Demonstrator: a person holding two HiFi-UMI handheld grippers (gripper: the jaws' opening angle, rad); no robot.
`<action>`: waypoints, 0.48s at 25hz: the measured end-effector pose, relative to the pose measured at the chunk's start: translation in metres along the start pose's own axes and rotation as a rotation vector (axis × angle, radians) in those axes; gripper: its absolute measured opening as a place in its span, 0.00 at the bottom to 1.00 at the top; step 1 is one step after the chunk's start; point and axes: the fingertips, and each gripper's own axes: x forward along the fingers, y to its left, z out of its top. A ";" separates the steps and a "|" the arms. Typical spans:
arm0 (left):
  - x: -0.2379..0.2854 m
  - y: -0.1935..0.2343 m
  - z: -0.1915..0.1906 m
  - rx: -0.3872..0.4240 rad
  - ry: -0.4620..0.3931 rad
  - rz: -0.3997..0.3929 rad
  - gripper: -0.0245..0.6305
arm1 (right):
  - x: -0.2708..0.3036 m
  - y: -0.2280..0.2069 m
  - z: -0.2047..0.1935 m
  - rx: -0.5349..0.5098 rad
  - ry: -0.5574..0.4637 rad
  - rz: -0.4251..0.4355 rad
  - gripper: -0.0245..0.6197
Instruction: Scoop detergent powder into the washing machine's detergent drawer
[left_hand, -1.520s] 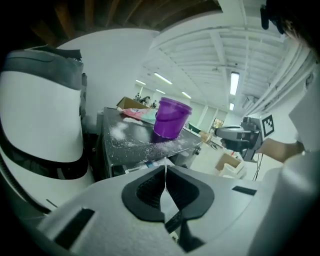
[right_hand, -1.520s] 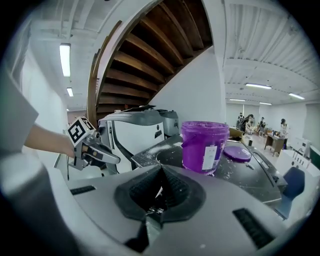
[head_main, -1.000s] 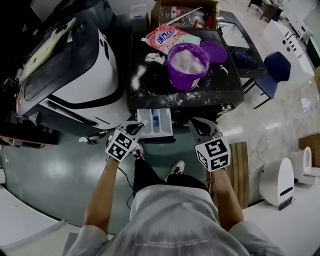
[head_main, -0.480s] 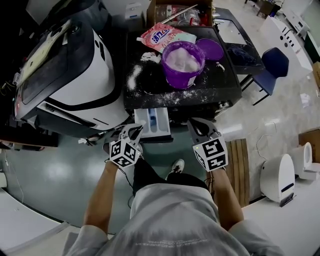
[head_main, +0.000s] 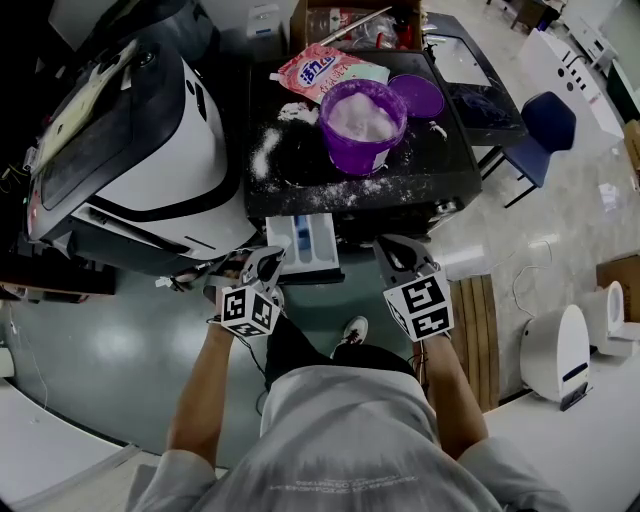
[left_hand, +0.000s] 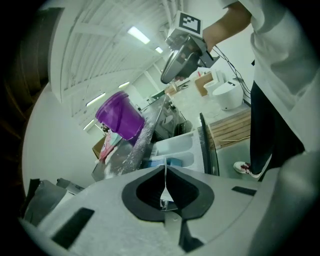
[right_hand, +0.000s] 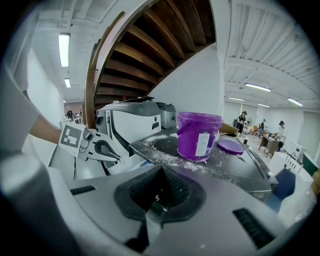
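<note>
**Detergent drawer (head_main: 305, 242) open, both hands idle**

Pulled out below the black machine top (head_main: 435, 160), the drawer sits between the left gripper (head_main: 262, 266) and right gripper (head_main: 396, 250), each closed tight on nothing. The purple tub (head_main: 362, 122) of powder stands above. Powder carried over that edge would likely scatter more.

open drawer (head_main: 305, 243), powder-filled purple bucket (head_main: 362, 125)
</note>
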 end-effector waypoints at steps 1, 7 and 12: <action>-0.001 0.000 0.001 0.029 -0.001 0.011 0.06 | 0.000 -0.001 0.000 -0.001 0.001 -0.001 0.05; -0.008 -0.004 0.007 0.281 0.016 0.097 0.06 | 0.000 -0.001 -0.002 -0.006 0.004 -0.006 0.05; -0.012 -0.004 0.010 0.330 0.019 0.146 0.06 | 0.000 -0.001 -0.005 -0.006 0.010 -0.011 0.05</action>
